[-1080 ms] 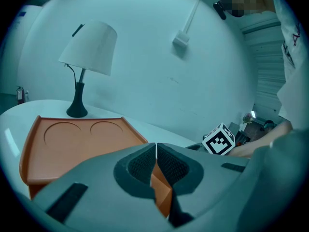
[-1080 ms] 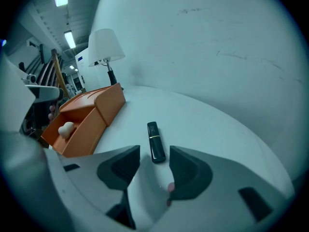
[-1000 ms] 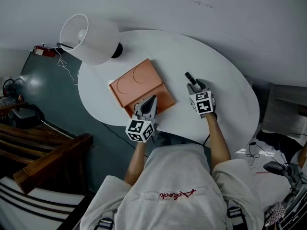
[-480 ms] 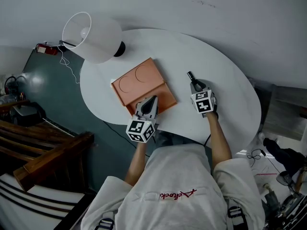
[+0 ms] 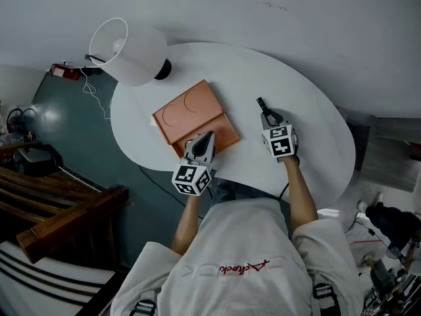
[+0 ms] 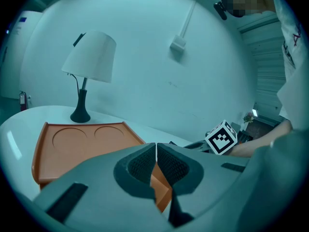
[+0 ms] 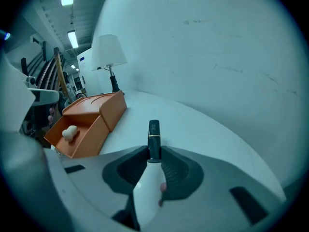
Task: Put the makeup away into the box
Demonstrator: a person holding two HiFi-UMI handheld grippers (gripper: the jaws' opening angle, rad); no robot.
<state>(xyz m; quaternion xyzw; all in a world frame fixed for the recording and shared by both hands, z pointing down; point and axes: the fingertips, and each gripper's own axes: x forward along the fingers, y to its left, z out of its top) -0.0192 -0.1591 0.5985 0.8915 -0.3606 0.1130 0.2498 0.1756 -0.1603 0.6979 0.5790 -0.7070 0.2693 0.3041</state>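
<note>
Right of the box (image 5: pixel 191 114) on the worktop (image 5: pixel 296 97), a tube (image 7: pixel 153 138) is pinched by the fingers of the right gripper (image 5: pixel 266 116), which have just been closing. Fingers of the left gripper (image 6: pixel 156 164) are pressed together at the box's near corner.

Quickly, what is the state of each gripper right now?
Left gripper: shut, nothing between its jaws.
Right gripper: jaws have just been closing, now shut on the white makeup tube with a black cap.
</note>
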